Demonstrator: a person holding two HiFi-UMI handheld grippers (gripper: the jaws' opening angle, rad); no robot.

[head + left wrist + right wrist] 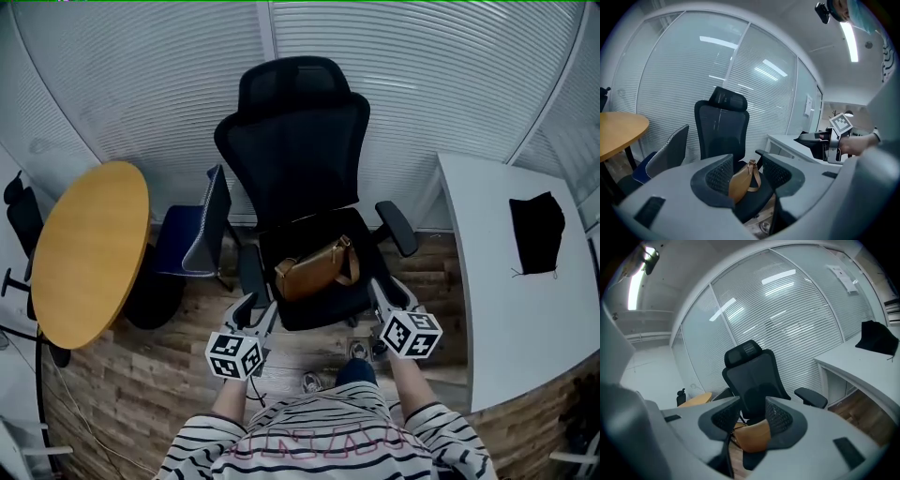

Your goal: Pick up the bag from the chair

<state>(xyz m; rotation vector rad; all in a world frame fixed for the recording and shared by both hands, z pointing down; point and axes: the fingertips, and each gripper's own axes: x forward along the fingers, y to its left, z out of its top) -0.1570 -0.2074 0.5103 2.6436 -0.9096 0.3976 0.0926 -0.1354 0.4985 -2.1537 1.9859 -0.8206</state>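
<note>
A tan leather bag (312,268) with a strap lies on the seat of a black mesh office chair (300,159). My left gripper (255,307) is held in front of the seat's left corner, open, nothing between its pads. My right gripper (382,296) hovers at the seat's right front, also open and empty. In the left gripper view the bag (743,180) shows through the gap between the open jaws, farther off on the seat. In the right gripper view the bag (752,436) sits low beyond the jaws, under the chair back (752,376).
A round wooden table (89,248) stands to the left, with a blue-and-grey chair (199,234) beside it. A white desk (511,272) with a black cloth (536,230) runs along the right. Blinds cover the glass wall behind. The floor is wood plank.
</note>
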